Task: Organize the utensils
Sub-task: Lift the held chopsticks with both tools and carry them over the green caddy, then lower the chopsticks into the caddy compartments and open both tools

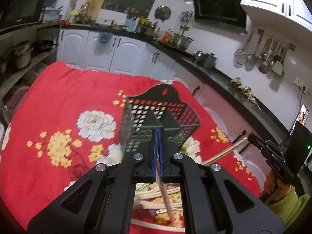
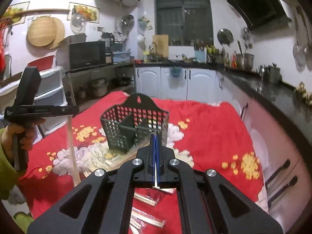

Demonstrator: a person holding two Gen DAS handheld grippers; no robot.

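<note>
A black perforated utensil basket (image 1: pixel 159 120) with inner dividers stands on the red flowered cloth (image 1: pixel 58 101); it also shows in the right wrist view (image 2: pixel 134 126). My left gripper (image 1: pixel 159 134) is shut on a wooden chopstick (image 1: pixel 166 198) that hangs down below it, just short of the basket. My right gripper (image 2: pixel 155 136) is shut on a pale chopstick (image 2: pixel 156 177), near the basket's rim. The right gripper shows at the right of the left wrist view (image 1: pixel 251 137), its chopstick (image 1: pixel 226 151) slanting out. Loose chopsticks (image 1: pixel 156 195) lie on the cloth below; they also show in the right wrist view (image 2: pixel 146 217).
The cloth-covered table (image 2: pixel 214 120) fills the middle. White cabinets and a black counter (image 2: pixel 263 89) with pots run behind and to the right. A shelf with a microwave (image 2: pixel 87 55) and plastic drawers (image 2: pixel 52 89) stands to the left.
</note>
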